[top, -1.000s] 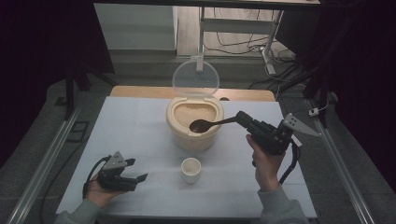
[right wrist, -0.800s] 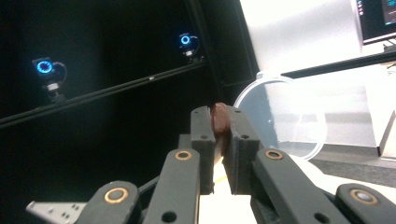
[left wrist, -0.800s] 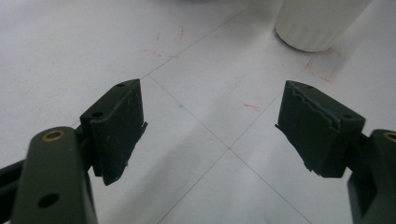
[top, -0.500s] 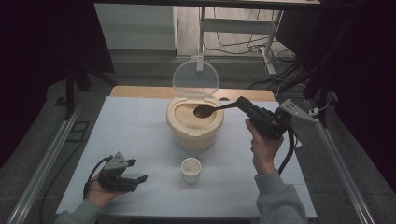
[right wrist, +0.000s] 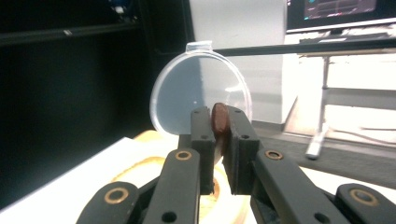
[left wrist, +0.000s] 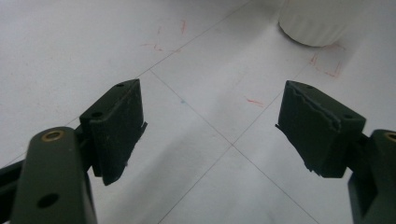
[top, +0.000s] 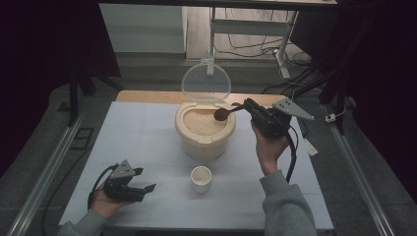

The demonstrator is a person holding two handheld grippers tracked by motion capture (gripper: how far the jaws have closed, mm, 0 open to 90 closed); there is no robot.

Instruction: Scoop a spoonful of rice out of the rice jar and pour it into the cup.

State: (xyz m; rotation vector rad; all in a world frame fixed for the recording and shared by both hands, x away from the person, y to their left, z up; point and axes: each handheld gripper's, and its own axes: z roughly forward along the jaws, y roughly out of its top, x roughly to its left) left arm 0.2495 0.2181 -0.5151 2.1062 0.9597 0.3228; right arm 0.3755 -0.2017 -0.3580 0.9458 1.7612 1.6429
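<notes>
Brown spoon; cream container; white cup.

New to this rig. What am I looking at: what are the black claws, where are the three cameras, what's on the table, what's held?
No robot: a person holds a two-jaw hand-held gripper in each hand. The high view looks down on the white table from above the person's side. The other two cameras ride on the grippers and look along their jaws.

On the table stand a beige container of rice with its clear lid flipped up, and nearer the person a small white cup.

The right gripper is shut on a brown spoon, whose bowl is over the rice; its own view shows the handle pinched between the jaws. The left gripper rests low on the table, open and empty.
</notes>
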